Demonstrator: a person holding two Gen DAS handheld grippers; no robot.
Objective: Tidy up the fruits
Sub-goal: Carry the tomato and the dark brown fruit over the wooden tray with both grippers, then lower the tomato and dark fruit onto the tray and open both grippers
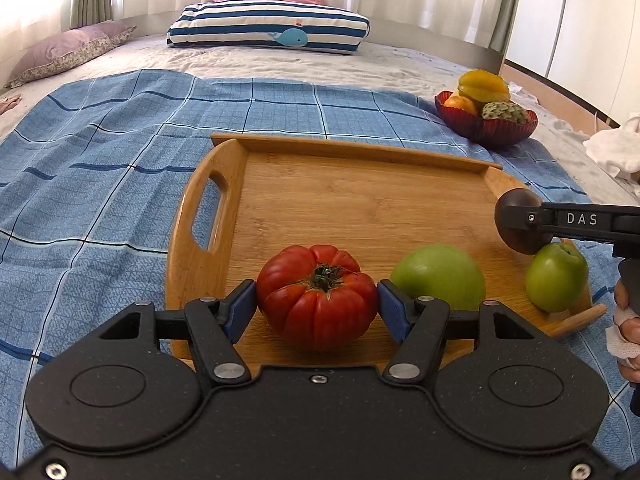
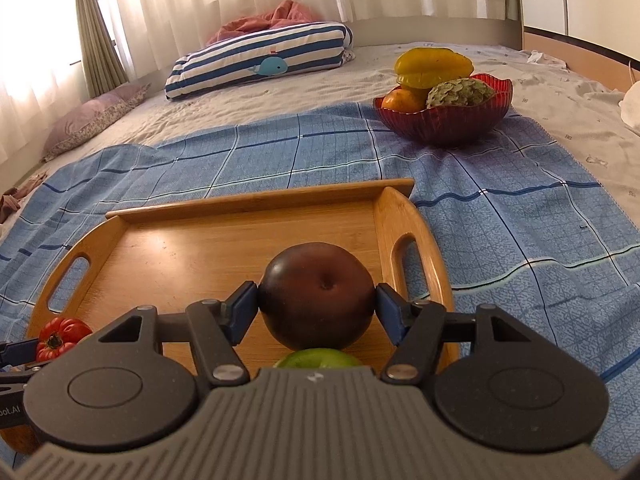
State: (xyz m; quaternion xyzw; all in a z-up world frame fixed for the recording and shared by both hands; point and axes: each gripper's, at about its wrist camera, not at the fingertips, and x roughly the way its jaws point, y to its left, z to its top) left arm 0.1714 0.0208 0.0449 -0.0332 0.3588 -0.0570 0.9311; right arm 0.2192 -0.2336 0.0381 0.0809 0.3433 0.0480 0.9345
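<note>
A wooden tray (image 1: 360, 184) lies on a blue checked cloth on the bed. My left gripper (image 1: 317, 304) is shut on a red ribbed tomato (image 1: 316, 294) at the tray's near edge. Two green fruits (image 1: 440, 276) (image 1: 556, 276) lie on the tray to its right. My right gripper (image 2: 316, 304) is shut on a dark brown round fruit (image 2: 316, 292) held above the tray (image 2: 224, 240); it also shows in the left wrist view (image 1: 520, 226). A green fruit (image 2: 318, 358) shows just below it. The tomato (image 2: 60, 338) shows at lower left.
A red glass bowl (image 1: 488, 124) (image 2: 444, 120) with a starfruit, an orange fruit and a scaly green fruit stands beyond the tray to the right. A striped whale pillow (image 1: 268, 28) and a purple pillow (image 1: 68, 52) lie at the far end. White cloth (image 1: 616, 148) lies at right.
</note>
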